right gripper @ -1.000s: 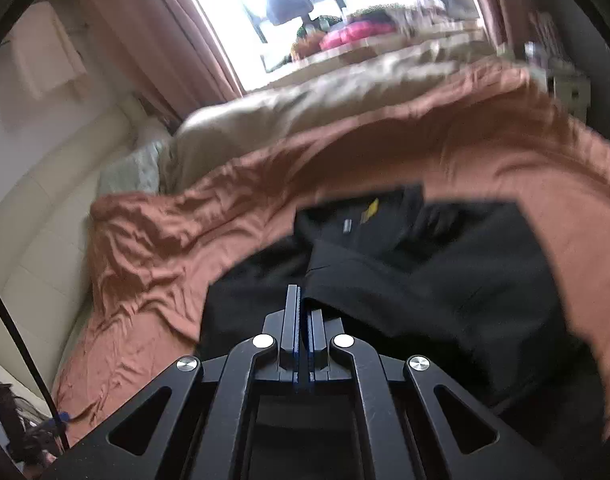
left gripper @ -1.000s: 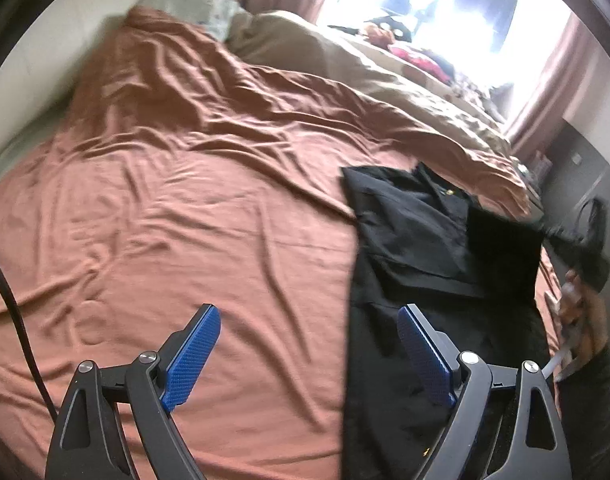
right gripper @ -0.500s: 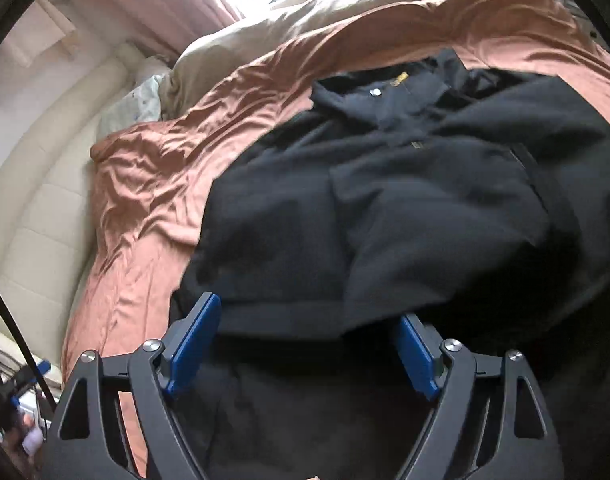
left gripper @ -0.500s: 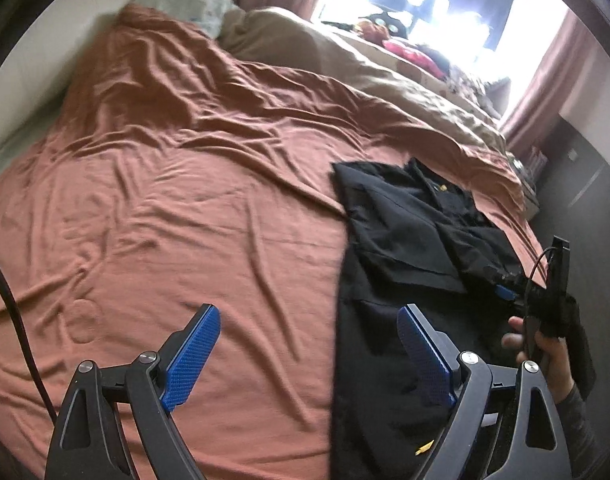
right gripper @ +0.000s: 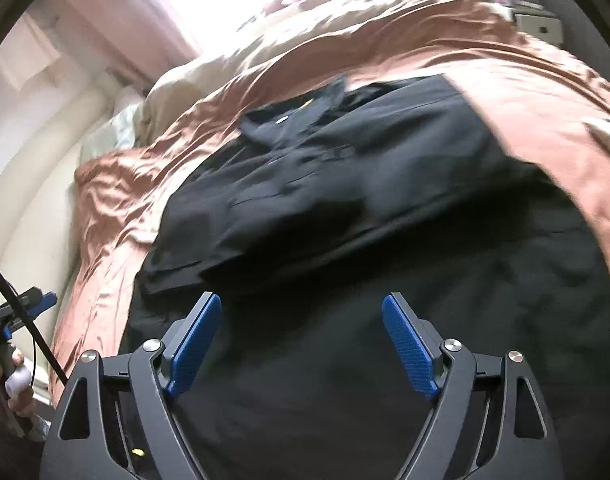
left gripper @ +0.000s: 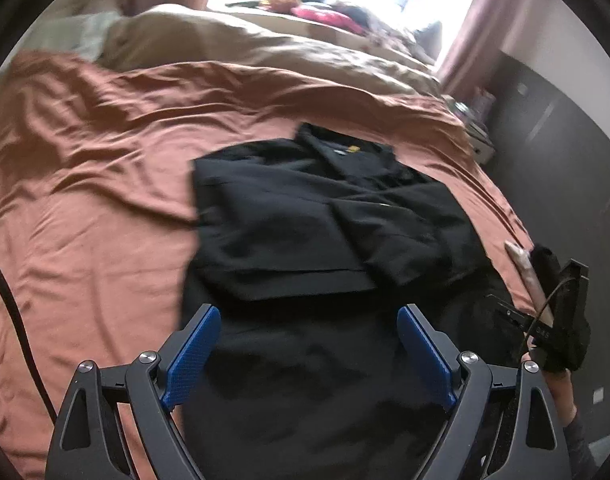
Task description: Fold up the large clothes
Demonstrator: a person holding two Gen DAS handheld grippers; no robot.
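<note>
Left wrist view: the left gripper (left gripper: 309,354) occupies the lower centre of the frame with its jaws spread wide and nothing held between the blue pads (left gripper: 191,354). Directly beyond the pads lies the black garment (left gripper: 317,220), spread on the rust-coloured sheet (left gripper: 85,200) of the bed. The garment fills the centre and lower centre of the frame. Its collar, with a small yellow label, points toward the upper centre; both side panels are folded inward over the body, forming overlapping layers across the middle. At the right edge of the frame, the right gripper (left gripper: 561,304) appears as a dark body held in a hand, beside the garment's right border; its jaw state cannot be judged from this view. A beige duvet (left gripper: 245,40) lies across the upper part of the frame, below a bright window.

Right wrist view: the right gripper (right gripper: 301,346) sits at the lower centre, jaws wide apart and holding nothing. The black garment (right gripper: 365,220) covers most of the centre and lower frame, collar toward the upper centre. The rust-coloured sheet (right gripper: 117,184) surrounds it on the left, top and right. The frame shows motion blur.
</note>
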